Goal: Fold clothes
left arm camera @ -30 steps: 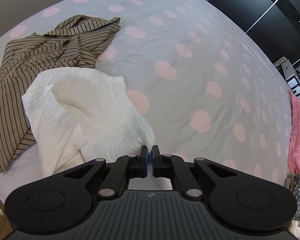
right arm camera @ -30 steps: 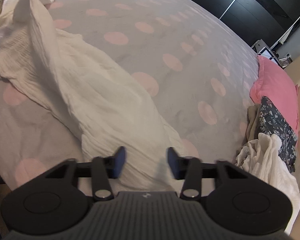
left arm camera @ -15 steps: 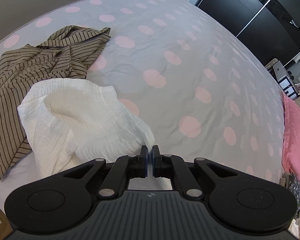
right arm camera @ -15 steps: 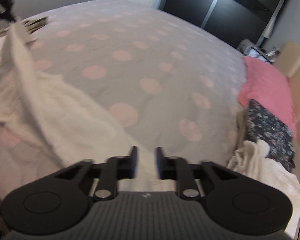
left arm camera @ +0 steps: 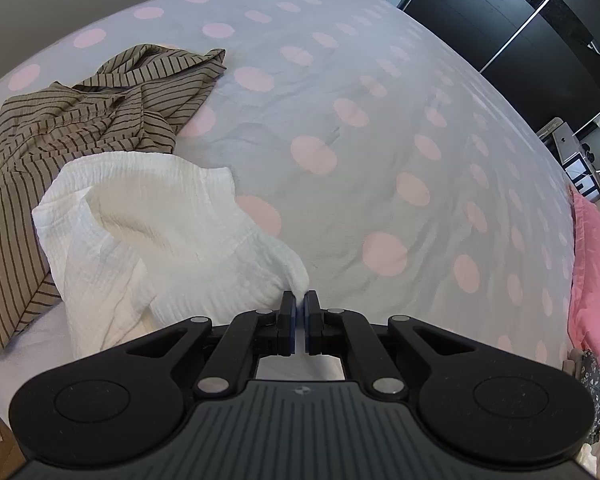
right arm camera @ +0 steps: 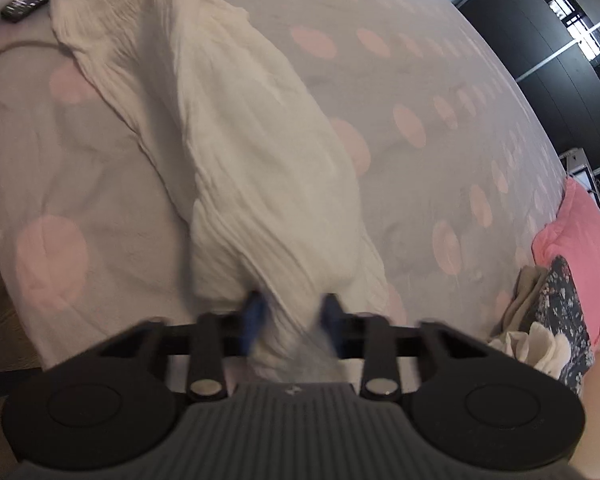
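Pinching a corner of a white crinkled garment (left arm camera: 148, 240) between pads pressed almost together, the left gripper (left arm camera: 299, 312) holds the cloth at its fingertips over a grey bedspread (left arm camera: 380, 128) dotted with pink circles. From the pinch the white fabric spreads away to the left of the fingers in a loose, hollowed heap. Beyond it, farther left and ahead, a brown striped garment (left arm camera: 80, 120) lies crumpled, its near edge passing under the white one. To the right of the fingers the bedspread runs bare to a pink pillow (left arm camera: 592, 264) at the edge, with dark wardrobe doors (left arm camera: 500, 28) far ahead.

In the right wrist view, blurred by motion, the right gripper (right arm camera: 290, 318) has its blue-padded fingers (right arm camera: 254, 312) set apart with a thick bunch of the same white garment (right arm camera: 260, 140) lying between them; whether the pads press the cloth cannot be told. The fabric stretches ahead and to the left of the fingers as a long rumpled band across the spotted cover. Right of the fingers, near the bed's edge, sits a small pile of clothes (right arm camera: 548, 320), dark floral over white and beige, beside the pink pillow (right arm camera: 580, 232). Far ahead on the left, a dark remote-like object (right arm camera: 26, 2) rests on the bedspread (right arm camera: 80, 168).
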Demonstrator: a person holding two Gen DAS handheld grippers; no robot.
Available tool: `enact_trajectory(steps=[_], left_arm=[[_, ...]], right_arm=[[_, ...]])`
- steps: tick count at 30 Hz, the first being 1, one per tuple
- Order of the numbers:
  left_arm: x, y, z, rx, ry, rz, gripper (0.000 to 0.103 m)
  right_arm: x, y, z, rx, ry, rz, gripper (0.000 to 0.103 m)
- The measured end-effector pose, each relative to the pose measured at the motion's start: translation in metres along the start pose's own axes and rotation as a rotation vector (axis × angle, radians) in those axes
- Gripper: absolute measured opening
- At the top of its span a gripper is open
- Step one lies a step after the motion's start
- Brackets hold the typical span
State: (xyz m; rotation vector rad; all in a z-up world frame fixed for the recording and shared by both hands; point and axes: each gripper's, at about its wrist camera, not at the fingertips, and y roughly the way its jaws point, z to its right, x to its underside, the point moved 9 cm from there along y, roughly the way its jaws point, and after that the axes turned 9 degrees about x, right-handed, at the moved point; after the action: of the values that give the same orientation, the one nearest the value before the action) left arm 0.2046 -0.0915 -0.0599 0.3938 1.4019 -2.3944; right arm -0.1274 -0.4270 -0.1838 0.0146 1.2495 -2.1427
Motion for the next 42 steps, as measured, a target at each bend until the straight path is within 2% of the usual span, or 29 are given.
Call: enact_trajectory(steps=[4, 6, 10, 12, 14, 18, 24, 30, 35, 37, 39, 42], left_arm=[[-0.002, -0.005, 0.0, 0.012, -0.003, 0.016, 0.002], [-0.006, -0.012, 0.005, 0.031, -0.002, 0.035, 0.002], [-0.019, -0.027, 0.023, 0.074, 0.018, 0.083, 0.002], [-0.027, -0.034, 0.034, 0.084, 0.038, 0.107, 0.002], [-0.037, -0.036, 0.044, 0.085, 0.058, 0.12, 0.002], [-0.057, -0.021, 0.066, 0.074, 0.075, 0.125, 0.002], [-0.091, 0.018, 0.101, -0.01, 0.16, 0.213, 0.002], [-0.128, 0.074, 0.128, -0.077, 0.218, 0.278, 0.002], [-0.137, 0.127, 0.129, -0.133, 0.216, 0.25, 0.002], [-0.135, 0.145, 0.127, -0.142, 0.221, 0.222, 0.003], [-0.129, 0.162, 0.125, -0.143, 0.233, 0.164, 0.004], [-0.117, 0.174, 0.121, -0.135, 0.254, 0.1, 0.015]], right_arm=[[-0.007, -0.014, 0.039, -0.041, 0.233, 0.046, 0.014], [-0.011, -0.023, 0.066, -0.033, 0.357, 0.062, 0.011], [-0.031, -0.048, 0.127, 0.04, 0.545, 0.13, 0.009], [-0.047, -0.06, 0.156, 0.083, 0.602, 0.165, 0.009], [-0.06, -0.064, 0.181, 0.133, 0.645, 0.159, 0.009], [-0.08, -0.033, 0.215, 0.222, 0.679, 0.086, 0.009], [-0.12, 0.045, 0.246, 0.309, 0.681, 0.035, 0.009], [-0.153, 0.133, 0.273, 0.326, 0.712, -0.001, 0.009], [-0.158, 0.188, 0.273, 0.299, 0.734, -0.053, 0.01], [-0.156, 0.204, 0.271, 0.28, 0.739, -0.076, 0.014], [-0.15, 0.214, 0.269, 0.259, 0.755, -0.095, 0.034], [-0.137, 0.212, 0.271, 0.236, 0.813, -0.091, 0.038]])
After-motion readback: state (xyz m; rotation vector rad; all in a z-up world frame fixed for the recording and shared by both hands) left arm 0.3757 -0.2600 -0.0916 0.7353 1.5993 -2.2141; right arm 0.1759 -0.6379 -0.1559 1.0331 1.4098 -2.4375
